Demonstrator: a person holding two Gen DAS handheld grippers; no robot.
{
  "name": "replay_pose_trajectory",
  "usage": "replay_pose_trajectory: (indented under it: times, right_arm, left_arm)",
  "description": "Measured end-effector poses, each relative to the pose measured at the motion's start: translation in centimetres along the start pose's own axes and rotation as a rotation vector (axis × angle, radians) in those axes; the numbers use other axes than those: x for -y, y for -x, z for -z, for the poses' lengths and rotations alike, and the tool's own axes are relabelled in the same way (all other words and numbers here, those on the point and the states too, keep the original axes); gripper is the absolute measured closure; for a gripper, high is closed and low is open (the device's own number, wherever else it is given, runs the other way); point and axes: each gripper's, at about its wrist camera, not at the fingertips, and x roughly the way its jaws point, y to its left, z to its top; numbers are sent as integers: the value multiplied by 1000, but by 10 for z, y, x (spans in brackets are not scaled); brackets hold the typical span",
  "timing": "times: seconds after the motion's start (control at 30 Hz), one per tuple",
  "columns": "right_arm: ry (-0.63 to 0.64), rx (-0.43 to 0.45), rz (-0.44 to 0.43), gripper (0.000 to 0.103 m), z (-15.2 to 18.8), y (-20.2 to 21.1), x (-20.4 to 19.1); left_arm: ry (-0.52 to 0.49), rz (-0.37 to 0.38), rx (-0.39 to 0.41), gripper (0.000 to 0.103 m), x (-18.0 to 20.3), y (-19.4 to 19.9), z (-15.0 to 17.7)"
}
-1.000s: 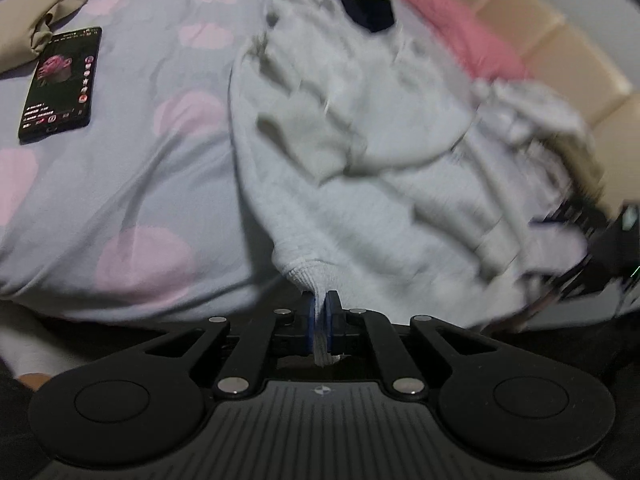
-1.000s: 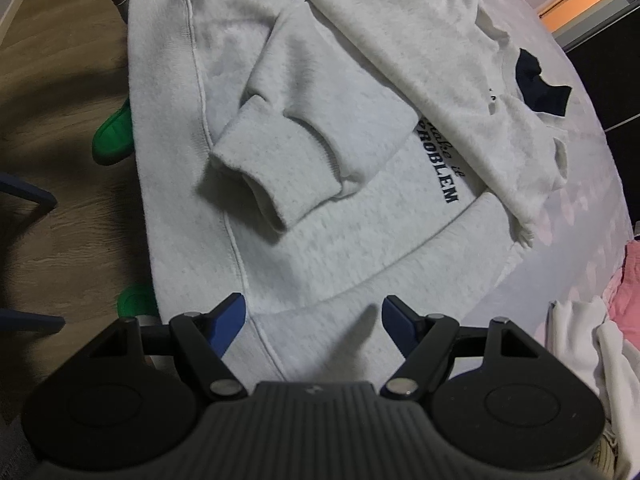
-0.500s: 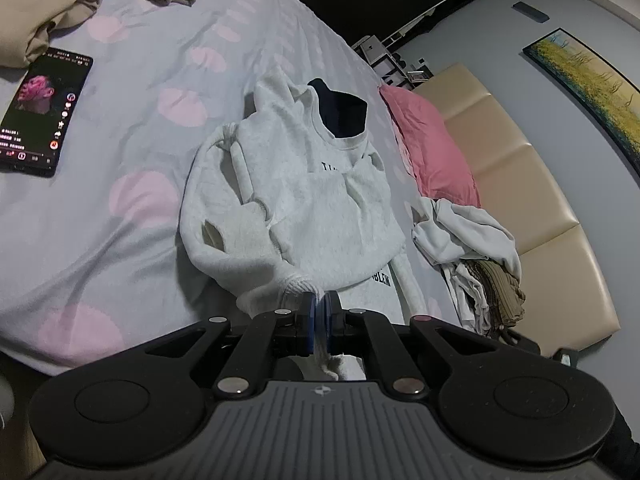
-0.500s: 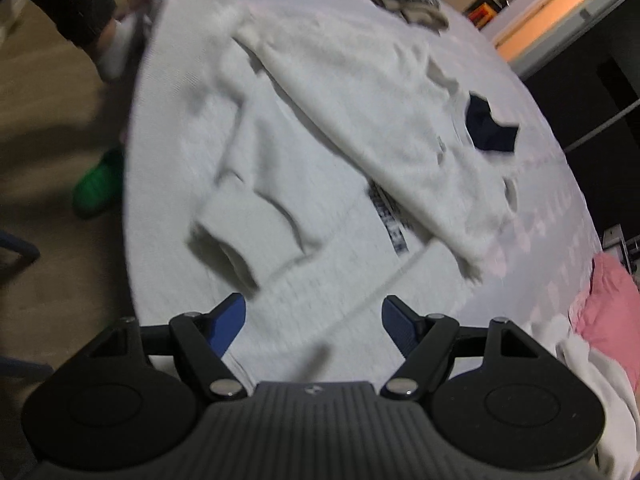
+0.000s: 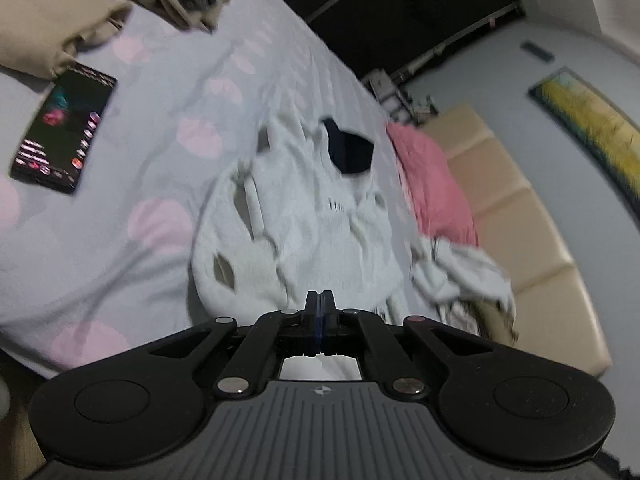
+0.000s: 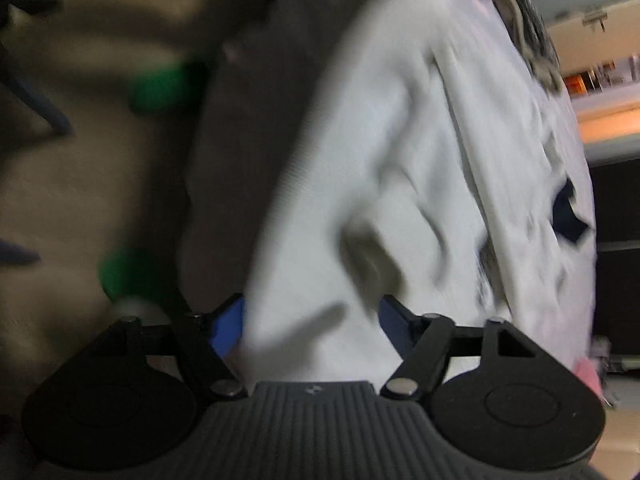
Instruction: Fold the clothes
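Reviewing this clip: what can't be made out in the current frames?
- Left gripper: jaws closed; its own fingers hide whether sweatshirt hem is pinched. Pale cloth shows behind them.
- Sweatshirt print, left wrist view: motion blur, unreadable.
- Phone screen: too blurred to read.
- Right gripper: open over the sweatshirt; blur hides whether the pads touch it.
- Green shapes on the floor, right wrist view: smeared, unidentifiable.

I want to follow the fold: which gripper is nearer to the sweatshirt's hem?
Left. The left gripper is shut, with pale fabric of the grey sweatshirt showing just behind its fingers. The right gripper hangs open over the sweatshirt, gripping nothing.
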Motion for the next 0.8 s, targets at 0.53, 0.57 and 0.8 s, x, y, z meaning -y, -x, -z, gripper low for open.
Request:
replay_pose_trajectory:
  times: [0.53,0.57,0.8]
  right_arm:
    - [-633,143,-50,51,41,14,128]
    - [-600,144,-54,49,40,14,120]
    - [-247,90,-63,47,45,11,43]
  left_arm:
    - [-572,-208,-285,90,47,-54,95]
    - [-584,-216,-296,86,46,-57,100]
    - [-662,-392,-330,83,33,-60,122]
